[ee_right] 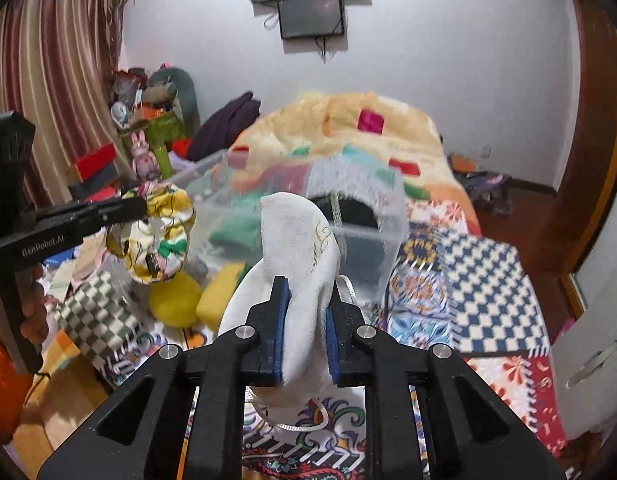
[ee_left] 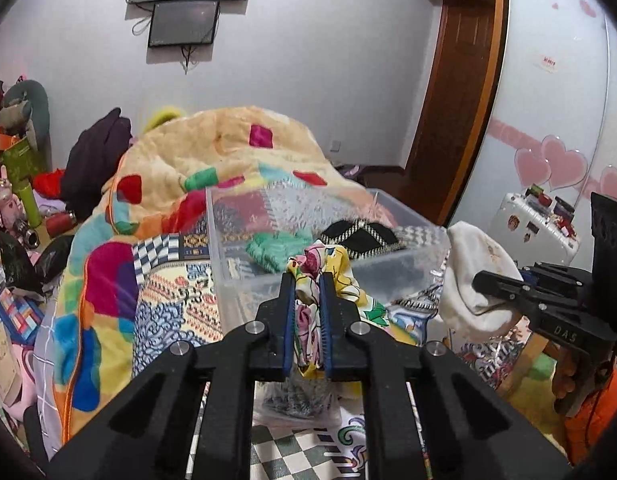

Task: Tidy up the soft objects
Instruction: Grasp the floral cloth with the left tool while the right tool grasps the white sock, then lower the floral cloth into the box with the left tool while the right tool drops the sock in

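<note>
My left gripper is shut on a yellow floral cloth, held just in front of a clear plastic bin on the bed. The bin holds a green knit piece and a black item. My right gripper is shut on a white cloth pouch with a cord, held near the same bin. The right gripper and pouch also show in the left wrist view. The left gripper with the floral cloth shows at the left of the right wrist view.
A bulky patchwork quilt is heaped behind the bin. A patterned bedspread covers the bed. Yellow sponges and a checkered cloth lie by the bin. Cluttered boxes and toys stand at left; a white suitcase at right.
</note>
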### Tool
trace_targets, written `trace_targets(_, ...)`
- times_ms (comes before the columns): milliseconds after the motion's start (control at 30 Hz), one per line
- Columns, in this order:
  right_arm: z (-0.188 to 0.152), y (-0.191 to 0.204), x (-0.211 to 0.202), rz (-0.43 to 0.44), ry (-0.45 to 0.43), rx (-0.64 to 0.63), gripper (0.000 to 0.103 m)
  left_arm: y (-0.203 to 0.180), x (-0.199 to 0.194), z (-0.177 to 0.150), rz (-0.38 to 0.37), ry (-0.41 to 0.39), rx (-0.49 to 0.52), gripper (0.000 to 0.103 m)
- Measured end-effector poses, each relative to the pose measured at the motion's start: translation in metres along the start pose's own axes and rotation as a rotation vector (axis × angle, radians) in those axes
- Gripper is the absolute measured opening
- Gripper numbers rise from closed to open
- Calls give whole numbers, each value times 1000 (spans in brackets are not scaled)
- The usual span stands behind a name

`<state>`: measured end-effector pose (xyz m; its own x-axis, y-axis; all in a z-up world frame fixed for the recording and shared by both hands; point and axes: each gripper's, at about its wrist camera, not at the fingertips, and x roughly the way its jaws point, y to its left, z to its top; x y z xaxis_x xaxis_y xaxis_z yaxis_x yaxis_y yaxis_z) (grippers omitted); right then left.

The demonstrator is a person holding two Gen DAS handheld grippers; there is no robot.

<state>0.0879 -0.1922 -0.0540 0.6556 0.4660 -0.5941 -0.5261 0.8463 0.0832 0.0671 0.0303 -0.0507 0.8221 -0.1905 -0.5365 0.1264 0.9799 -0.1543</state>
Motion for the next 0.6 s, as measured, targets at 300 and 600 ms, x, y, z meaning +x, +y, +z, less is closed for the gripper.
trace_targets(300, 40, -3, -9, -24, -140, 19, 15, 2, -13, 30, 25, -105, -2, 10)
trace_targets(600, 70, 4, 9, -13, -203, 24, 15, 12, 10, 52, 80, -127, -18, 10)
